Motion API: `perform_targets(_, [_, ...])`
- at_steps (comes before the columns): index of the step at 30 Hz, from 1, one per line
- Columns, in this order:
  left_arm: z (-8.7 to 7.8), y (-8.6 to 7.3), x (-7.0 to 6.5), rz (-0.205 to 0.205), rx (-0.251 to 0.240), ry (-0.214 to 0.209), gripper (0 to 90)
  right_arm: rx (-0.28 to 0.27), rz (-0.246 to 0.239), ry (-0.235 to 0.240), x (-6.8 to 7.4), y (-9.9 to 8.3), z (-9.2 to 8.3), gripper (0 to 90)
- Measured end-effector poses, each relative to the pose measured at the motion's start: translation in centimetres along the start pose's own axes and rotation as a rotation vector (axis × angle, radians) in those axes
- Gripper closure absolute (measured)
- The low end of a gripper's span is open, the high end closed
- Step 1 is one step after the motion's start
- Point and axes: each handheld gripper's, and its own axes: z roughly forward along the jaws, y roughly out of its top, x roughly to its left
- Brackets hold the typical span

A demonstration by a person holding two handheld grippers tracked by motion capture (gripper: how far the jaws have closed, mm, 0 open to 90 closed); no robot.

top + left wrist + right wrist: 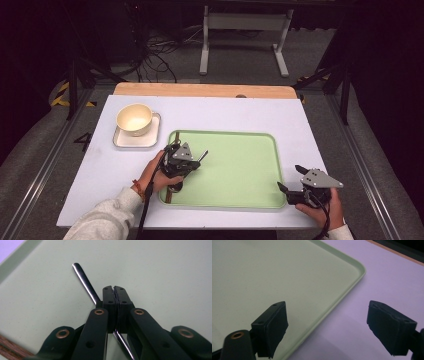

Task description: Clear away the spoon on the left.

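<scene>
Left claw (115, 293), one utensil (83, 281), one tray (240, 165)

Your left gripper (204, 154) points toward two o'clock from your left hand (159, 176), its jaws pressed together. Your right gripper (291, 178) points toward ten o'clock from your right hand (320, 206), jaws spread wide apart with nothing between them.

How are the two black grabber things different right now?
The left gripper has its jaws pressed shut on a thin shiny metal rod, while the right gripper stands wide open with nothing between its jaws. The left one is over the green tray; the right one sits at the tray's near right corner, partly over the table. Both have black jaws and are hand-held.
</scene>
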Motion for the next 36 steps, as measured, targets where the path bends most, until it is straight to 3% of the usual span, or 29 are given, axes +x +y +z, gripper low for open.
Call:
perform_targets(6, [0.0,0.0,0.1,-0.012,0.021,0.035,89.5,0.004,-0.001,-0.001,0.0,0.0,0.0,16.9])
perform_targets(9, [-0.2,-0.3,0.4,-0.046,0.024,0.044,89.9,0.004,0.001,-0.001,0.0,0.0,0.0,16.9])
perform_targets(21, [-2.1,-2.0,0.8,-0.114,0.051,0.07,90.0,0.006,0.012,-0.008,-0.1,-0.1,0.0,16.8])
perform_targets(27, [-3.0,-3.1,0.6,-0.102,0.054,0.048,89.8,0.007,0.009,-0.005,-0.1,-0.1,0.0,16.6])
perform_targets(36, [-3.4,-3.3,0.7,-0.102,0.033,0.054,85.8,0.003,0.005,0.002,-0.1,0.0,0.1,16.6])
